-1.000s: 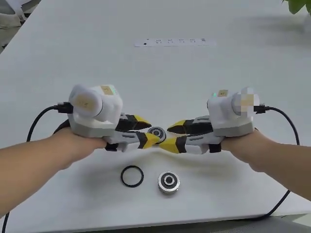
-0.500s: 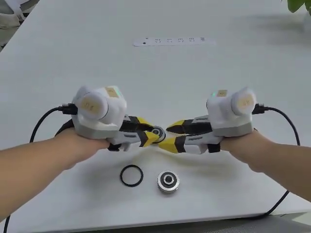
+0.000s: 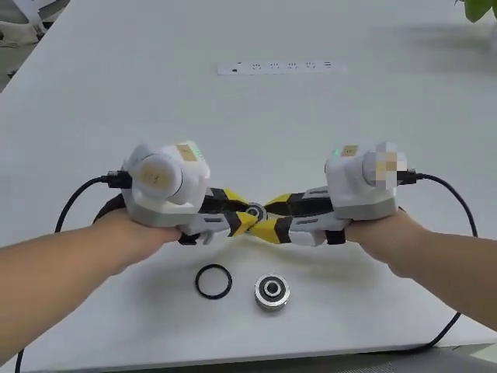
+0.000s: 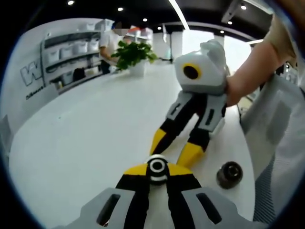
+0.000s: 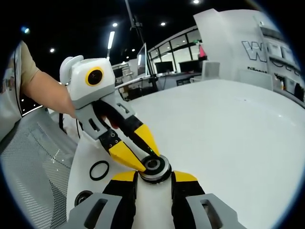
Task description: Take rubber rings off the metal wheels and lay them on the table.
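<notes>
Head view: metal wheel (image 3: 254,211) is pinched by the left gripper (image 3: 245,219) and met tip to tip by the right gripper (image 3: 262,224); a freed rubber ring (image 3: 213,281) and a bare wheel (image 3: 272,291) lie on the table (image 3: 349,116) nearer the person. Left gripper view: its jaws are clamped on the wheel, and the right jaws are spread. Right gripper view: its jaws flank the wheel; whether they grip cannot be told. The held wheel's own ring should be caught at one edge and peeled while the wheel is kept steady. The tips stood further apart a second ago.
</notes>
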The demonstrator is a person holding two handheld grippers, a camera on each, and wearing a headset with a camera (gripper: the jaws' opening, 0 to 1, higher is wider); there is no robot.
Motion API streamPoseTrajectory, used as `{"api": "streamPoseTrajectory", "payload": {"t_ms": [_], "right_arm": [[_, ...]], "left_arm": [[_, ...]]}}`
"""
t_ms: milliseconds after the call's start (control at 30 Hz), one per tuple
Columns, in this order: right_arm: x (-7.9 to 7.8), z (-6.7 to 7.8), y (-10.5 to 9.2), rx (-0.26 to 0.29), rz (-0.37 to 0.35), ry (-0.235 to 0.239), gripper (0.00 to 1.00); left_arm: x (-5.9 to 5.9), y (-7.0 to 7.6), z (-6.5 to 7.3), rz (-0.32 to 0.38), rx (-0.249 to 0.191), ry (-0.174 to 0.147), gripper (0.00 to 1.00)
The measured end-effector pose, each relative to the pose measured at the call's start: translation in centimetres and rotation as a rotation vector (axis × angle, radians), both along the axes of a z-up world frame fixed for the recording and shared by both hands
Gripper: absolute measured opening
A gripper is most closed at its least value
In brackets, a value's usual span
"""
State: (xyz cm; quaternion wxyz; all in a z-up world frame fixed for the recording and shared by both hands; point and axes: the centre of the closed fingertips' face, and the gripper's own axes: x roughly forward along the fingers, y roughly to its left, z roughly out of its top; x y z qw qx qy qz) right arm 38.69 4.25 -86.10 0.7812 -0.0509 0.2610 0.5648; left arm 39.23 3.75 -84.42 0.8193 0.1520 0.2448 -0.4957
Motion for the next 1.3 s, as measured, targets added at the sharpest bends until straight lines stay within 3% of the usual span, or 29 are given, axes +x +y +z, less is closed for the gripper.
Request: {"api": "streamPoseTrajectory", "payload": {"t_ms": [667,900,1300], "right_arm": [[-0.3,-0.1,-0.7,-0.043,0.015,-0.033,0.17],[-0.4,-0.3,-1.3,-0.046,0.006,-0.017,0.05],[-0.2,-0.4,-1.4,-0.031,-0.028,0.023,0.00]], "left_arm": [[0.1,0.1,-0.1,0.018,-0.003,0.000,0.14],[0.1,0.1,-0.2,0.019,-0.005,0.000,0.14],[0.4,0.2,-0.3,0.024,-0.001,-0.001,0.14]]}}
